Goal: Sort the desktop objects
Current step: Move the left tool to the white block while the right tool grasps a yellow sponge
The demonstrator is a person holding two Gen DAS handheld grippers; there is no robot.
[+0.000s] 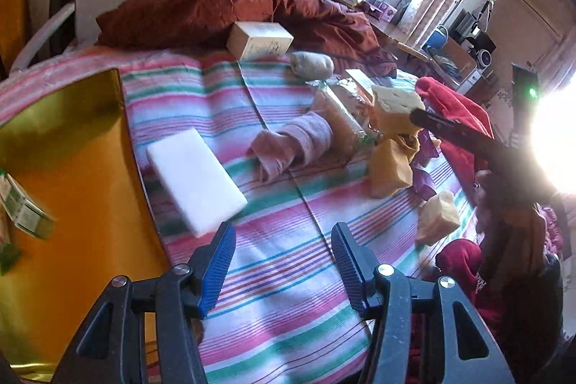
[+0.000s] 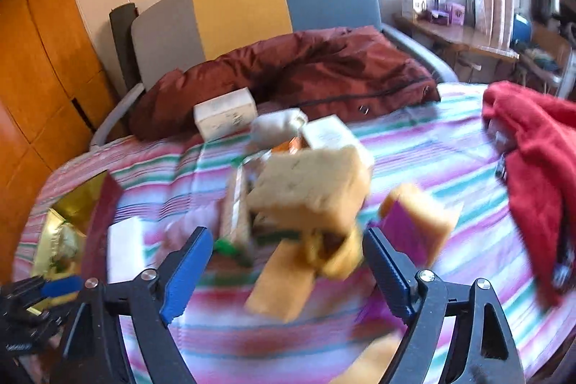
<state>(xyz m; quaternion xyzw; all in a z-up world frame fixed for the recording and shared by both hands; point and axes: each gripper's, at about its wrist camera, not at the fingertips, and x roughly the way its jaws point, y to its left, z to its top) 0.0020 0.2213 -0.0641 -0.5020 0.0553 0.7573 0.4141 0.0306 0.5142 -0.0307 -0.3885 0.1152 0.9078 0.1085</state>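
Note:
My left gripper hangs open over the striped bedsheet, nothing between its blue pads. A white foam block lies just ahead to its left, a pink sock farther on. My right gripper is open; a large yellow sponge sits just beyond its fingertips, blurred, over a pile of packets and smaller sponges. In the left wrist view a dark finger of the right gripper reaches that same sponge; whether they touch I cannot tell.
A gold-lined open box with small packets stands at the left of the bed. A cardboard box and a grey rolled sock lie by a maroon jacket. A red garment lies at the right.

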